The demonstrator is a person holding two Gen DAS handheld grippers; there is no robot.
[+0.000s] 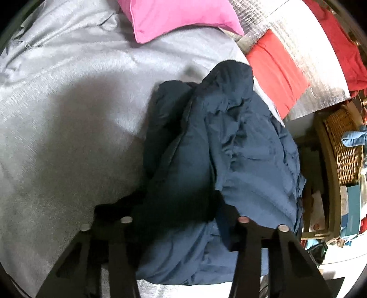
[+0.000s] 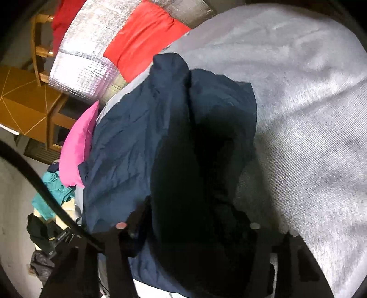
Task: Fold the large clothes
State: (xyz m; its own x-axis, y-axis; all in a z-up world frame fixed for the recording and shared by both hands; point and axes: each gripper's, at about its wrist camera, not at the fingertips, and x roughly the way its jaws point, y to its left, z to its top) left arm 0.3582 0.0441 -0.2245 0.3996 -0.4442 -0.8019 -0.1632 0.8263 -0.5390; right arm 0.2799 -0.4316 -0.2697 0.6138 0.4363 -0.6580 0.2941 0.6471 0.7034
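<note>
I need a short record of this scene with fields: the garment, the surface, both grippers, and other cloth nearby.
garment: navy blue garment, crumpled in a heap, not folded
surface: grey bed cover
left gripper: fingers on either side of a bunch of the garment; grip unclear
right gripper: dark fabric between its fingers; grip unclear
other cloth: pink cloth and red cloth lying past the garment
beside the bed: wicker basket

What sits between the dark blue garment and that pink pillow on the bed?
In the left wrist view, only bare grey bedcover separates the navy garment from the pink pillow; nothing else lies there.
</note>
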